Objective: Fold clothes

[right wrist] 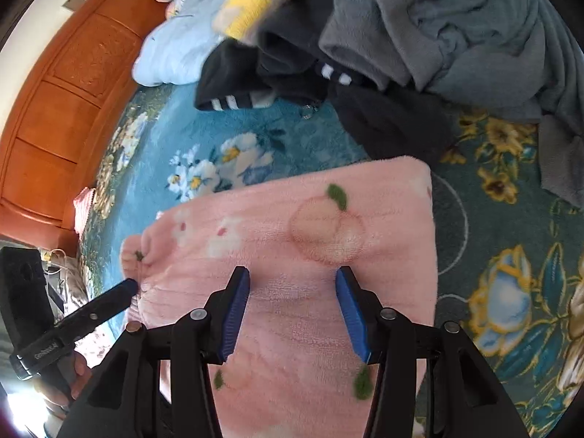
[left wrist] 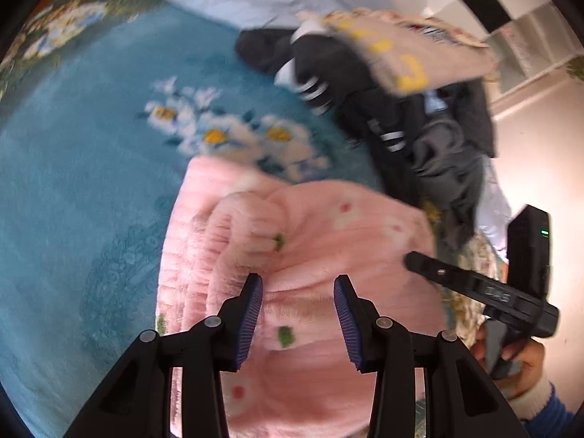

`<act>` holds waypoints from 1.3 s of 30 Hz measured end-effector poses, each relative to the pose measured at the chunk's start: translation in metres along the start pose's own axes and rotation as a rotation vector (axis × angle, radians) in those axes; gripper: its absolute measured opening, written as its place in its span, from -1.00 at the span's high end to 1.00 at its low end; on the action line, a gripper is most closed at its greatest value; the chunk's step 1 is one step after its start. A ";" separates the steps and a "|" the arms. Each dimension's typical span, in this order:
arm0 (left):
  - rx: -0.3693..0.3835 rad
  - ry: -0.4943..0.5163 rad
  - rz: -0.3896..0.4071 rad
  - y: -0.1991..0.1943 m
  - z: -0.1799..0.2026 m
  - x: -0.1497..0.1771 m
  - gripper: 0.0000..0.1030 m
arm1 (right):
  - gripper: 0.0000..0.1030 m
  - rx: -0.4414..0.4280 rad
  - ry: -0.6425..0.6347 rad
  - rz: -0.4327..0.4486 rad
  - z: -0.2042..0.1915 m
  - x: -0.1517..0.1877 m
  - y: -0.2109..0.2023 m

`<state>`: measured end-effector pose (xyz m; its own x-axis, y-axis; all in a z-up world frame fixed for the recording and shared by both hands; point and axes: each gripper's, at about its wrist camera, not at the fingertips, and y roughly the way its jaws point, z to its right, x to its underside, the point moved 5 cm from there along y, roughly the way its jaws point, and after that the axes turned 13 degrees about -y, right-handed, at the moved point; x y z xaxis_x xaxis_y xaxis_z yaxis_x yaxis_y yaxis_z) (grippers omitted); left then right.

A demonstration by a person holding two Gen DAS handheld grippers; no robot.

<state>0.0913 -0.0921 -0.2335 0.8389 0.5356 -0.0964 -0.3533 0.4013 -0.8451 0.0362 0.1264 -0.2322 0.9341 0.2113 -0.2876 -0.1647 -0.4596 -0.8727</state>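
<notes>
Pink fleece garment, cut off below both frames, lies under wide-jawed left gripper and right gripper.

garment: pink fleece garment, printed with peaches, green leaves and white flowers
state: partly folded, left side bunched in ridges
pose: lay flat
location: on blue floral blanket, beside dark clothes pile

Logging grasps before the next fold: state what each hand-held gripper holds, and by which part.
Nothing is held. The left hand-held gripper and right hand-held gripper are both open above the pink fleece garment, with no fabric between their jaws.
</notes>
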 end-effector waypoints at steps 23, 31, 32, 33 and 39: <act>0.123 -0.057 -0.023 -0.028 -0.030 0.044 0.12 | 0.01 -0.090 0.152 -0.074 0.001 0.085 -0.015; 0.150 -0.054 0.050 -0.062 -0.040 0.030 -0.04 | 0.00 -0.106 0.065 -0.038 -0.002 0.075 -0.027; 0.134 -0.073 0.061 -0.064 -0.048 0.025 -0.23 | 0.00 -0.103 0.053 -0.016 0.002 0.075 -0.031; 0.119 -0.095 0.066 -0.063 -0.056 0.020 -0.27 | 0.00 -0.099 0.041 0.005 0.005 0.076 -0.036; 0.169 -0.271 -0.057 -0.026 -0.091 0.016 -0.47 | -0.61 -0.165 0.213 0.071 0.047 0.088 -0.029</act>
<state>0.1513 -0.1615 -0.2610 0.7269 0.6777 0.1113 -0.3916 0.5421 -0.7435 0.1078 0.1990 -0.2508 0.9703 -0.0044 -0.2417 -0.1951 -0.6049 -0.7720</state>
